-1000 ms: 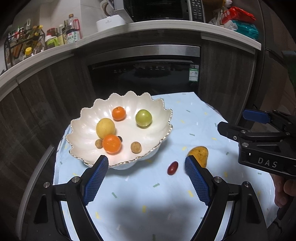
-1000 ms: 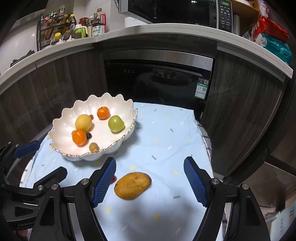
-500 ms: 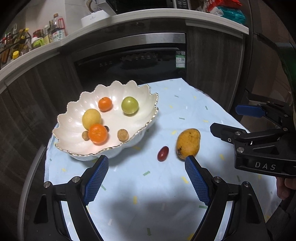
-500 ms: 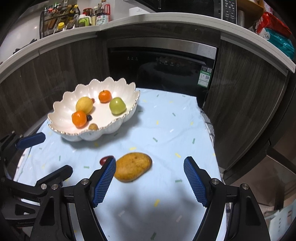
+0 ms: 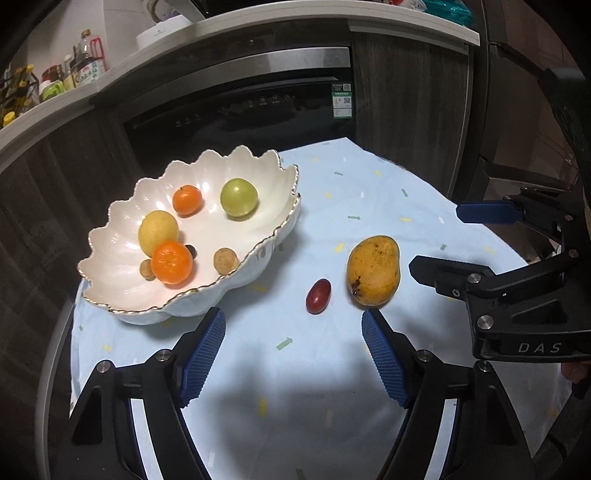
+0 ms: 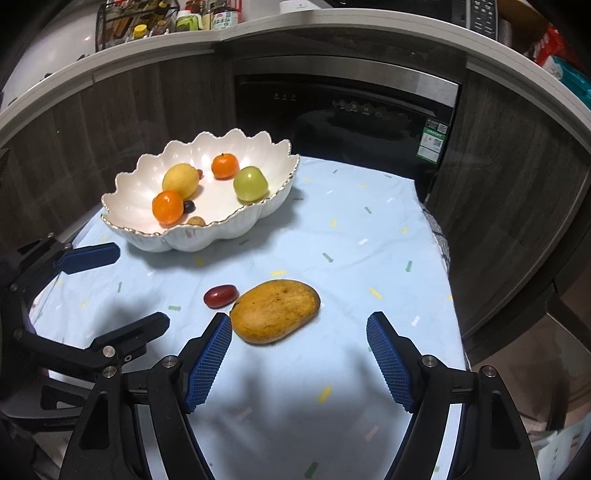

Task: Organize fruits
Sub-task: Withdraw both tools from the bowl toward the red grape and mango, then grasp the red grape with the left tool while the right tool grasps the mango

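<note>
A yellow mango and a small red fruit lie side by side on the light blue cloth. A white scalloped bowl behind them holds two oranges, a yellow fruit, a green fruit and some small brown and dark ones. My left gripper hovers just short of the red fruit, its jaws closing with nothing between them. My right gripper stands open over the near edge of the mango, which sits close to its left finger. Each gripper shows in the other's view.
The cloth-covered table ends at the right and far sides. Dark cabinets and a built-in appliance stand behind it. A counter above carries bottles and a microwave. A fingertip shows at the right edge of the left wrist view.
Both grippers have sunk toward the table, so the mango and red fruit now sit nearer the fingertips. The left jaws have narrowed slightly. No fruit has moved.
</note>
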A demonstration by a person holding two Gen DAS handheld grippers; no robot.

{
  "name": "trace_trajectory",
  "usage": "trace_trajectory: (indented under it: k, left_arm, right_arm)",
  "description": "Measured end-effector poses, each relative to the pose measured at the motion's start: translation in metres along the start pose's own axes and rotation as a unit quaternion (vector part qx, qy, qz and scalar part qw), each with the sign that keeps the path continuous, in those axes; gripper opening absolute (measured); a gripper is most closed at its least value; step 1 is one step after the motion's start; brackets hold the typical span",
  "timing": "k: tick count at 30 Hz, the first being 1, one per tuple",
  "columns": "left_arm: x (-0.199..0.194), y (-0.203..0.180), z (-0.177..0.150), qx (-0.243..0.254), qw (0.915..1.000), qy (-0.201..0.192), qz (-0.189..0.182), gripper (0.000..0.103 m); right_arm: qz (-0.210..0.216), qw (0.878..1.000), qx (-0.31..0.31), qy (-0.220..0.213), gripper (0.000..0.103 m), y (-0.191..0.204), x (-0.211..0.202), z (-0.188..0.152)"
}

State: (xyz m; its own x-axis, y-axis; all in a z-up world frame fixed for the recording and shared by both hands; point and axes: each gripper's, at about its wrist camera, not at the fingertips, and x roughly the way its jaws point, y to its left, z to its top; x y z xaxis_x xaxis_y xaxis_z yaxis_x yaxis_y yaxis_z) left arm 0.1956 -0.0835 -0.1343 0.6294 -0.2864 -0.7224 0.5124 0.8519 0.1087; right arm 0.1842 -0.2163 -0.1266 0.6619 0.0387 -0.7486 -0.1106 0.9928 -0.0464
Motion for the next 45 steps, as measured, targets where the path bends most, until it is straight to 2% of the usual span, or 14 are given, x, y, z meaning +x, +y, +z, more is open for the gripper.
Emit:
trace_trajectory:
  k: [7, 16, 24, 29, 31, 35, 40, 45]
  left_arm:
    - [0.017, 0.002, 0.000, 0.006, 0.9999, 0.006, -0.014, 0.073]
    - [0.035, -0.003, 0.005, 0.031, 0.9989, 0.015, -0.032, 0.066]
    - [0.056, -0.005, 0.009, 0.043, 0.9975, 0.030, -0.048, 0.050]
    - [0.066, -0.007, 0.010, 0.050, 0.9965, 0.038, -0.055, 0.044]
    - [0.071, -0.008, 0.010, 0.051, 0.9960, 0.042, -0.061, 0.043]
    - [0.077, -0.010, 0.010, 0.050, 0.9952, 0.049, -0.068, 0.034]
    - [0.080, -0.011, 0.011, 0.045, 0.9952, 0.046, -0.073, 0.032]
    - [0.079, -0.012, 0.010, 0.044, 0.9951, 0.042, -0.077, 0.021]
  right_arm:
    - [-0.004, 1.000, 0.000, 0.010, 0.076, -0.003, 0.013, -0.001]
    - [-0.008, 0.999, 0.036, 0.015, 0.076, -0.012, 0.018, -0.001]
    - [-0.021, 0.998, 0.062, 0.023, 0.076, -0.017, 0.023, -0.001]
    - [-0.022, 0.996, 0.076, 0.030, 0.076, -0.020, 0.028, -0.002]
    - [-0.020, 0.996, 0.079, 0.032, 0.076, -0.020, 0.029, -0.003]
    - [-0.014, 0.996, 0.081, 0.033, 0.076, -0.019, 0.032, -0.003]
    - [-0.008, 0.996, 0.081, 0.031, 0.076, -0.016, 0.032, 0.000]
    - [0.004, 0.996, 0.080, 0.031, 0.076, -0.013, 0.036, 0.005]
